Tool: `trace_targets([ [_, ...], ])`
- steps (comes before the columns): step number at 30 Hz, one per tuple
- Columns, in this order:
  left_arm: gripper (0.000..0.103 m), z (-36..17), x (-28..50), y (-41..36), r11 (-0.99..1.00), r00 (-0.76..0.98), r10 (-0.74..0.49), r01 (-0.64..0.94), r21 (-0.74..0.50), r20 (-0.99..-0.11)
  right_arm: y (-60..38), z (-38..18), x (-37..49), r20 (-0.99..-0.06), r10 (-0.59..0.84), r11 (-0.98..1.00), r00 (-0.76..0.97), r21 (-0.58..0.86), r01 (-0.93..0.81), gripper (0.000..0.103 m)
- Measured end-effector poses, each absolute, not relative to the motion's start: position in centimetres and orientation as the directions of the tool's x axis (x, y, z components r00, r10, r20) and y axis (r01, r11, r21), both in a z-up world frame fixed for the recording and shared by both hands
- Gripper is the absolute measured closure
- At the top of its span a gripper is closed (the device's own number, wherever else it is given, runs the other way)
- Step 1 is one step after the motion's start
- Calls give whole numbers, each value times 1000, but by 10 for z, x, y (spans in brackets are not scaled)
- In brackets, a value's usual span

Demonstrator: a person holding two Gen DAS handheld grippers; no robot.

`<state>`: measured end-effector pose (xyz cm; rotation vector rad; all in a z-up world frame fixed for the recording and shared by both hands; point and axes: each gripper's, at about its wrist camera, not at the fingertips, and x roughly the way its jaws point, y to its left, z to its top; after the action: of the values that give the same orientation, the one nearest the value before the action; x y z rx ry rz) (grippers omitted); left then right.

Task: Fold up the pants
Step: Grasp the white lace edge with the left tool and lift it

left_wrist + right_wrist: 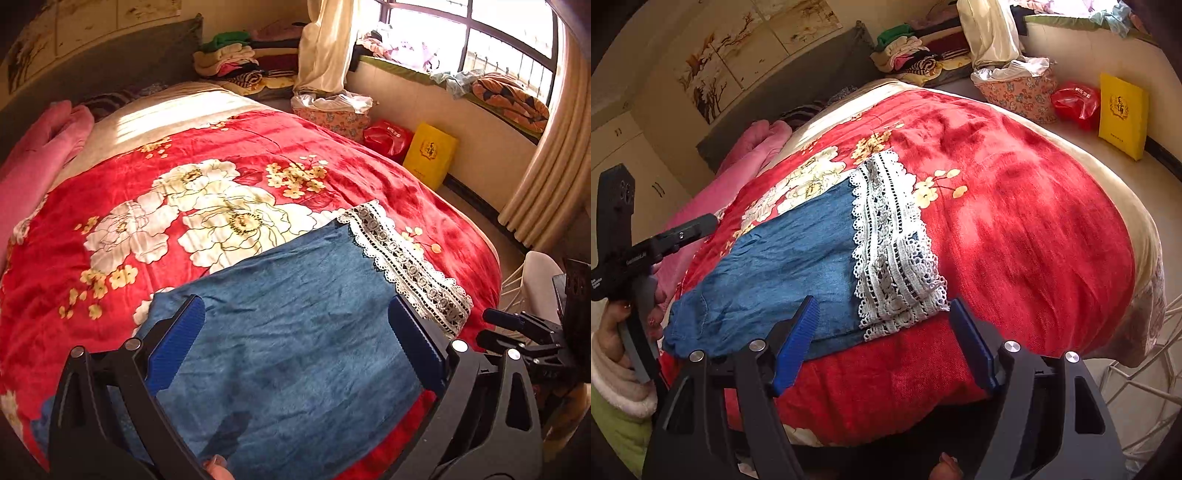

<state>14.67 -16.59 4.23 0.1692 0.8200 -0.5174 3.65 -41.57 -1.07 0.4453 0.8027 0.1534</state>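
Blue denim pants (295, 332) with white lace cuffs (406, 266) lie flat on the red floral blanket (110, 206), near its front edge. In the right wrist view the pants (775, 258) lie with the lace cuffs (894, 251) stacked on the right. My left gripper (295, 328) is open, its blue pads above the denim, holding nothing. My right gripper (882, 332) is open, just in front of the lace end, holding nothing. The left gripper also shows in the right wrist view (705, 223), held at the pants' left side.
A pink blanket (33, 158) lies along the bed's left side. Folded clothes (236, 59) are piled past the bed's far end. A floral box (332, 114), red bag (388, 138) and yellow bag (430, 155) stand on the floor by the window wall. A white wire rack (1145, 387) stands at right.
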Motion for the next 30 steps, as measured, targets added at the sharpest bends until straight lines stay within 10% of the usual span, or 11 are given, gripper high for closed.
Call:
trace_targets([
  [23, 10, -26, 260, -280, 718, 273, -456, 676, -168, -847, -421, -39, 68, -674, 326, 872, 663, 485, 64, 32],
  [30, 21, -45, 286, -292, 691, 154, -530, 649, -319, -834, -419, -44, 77, -678, 315, 876, 665, 477, 71, 54],
])
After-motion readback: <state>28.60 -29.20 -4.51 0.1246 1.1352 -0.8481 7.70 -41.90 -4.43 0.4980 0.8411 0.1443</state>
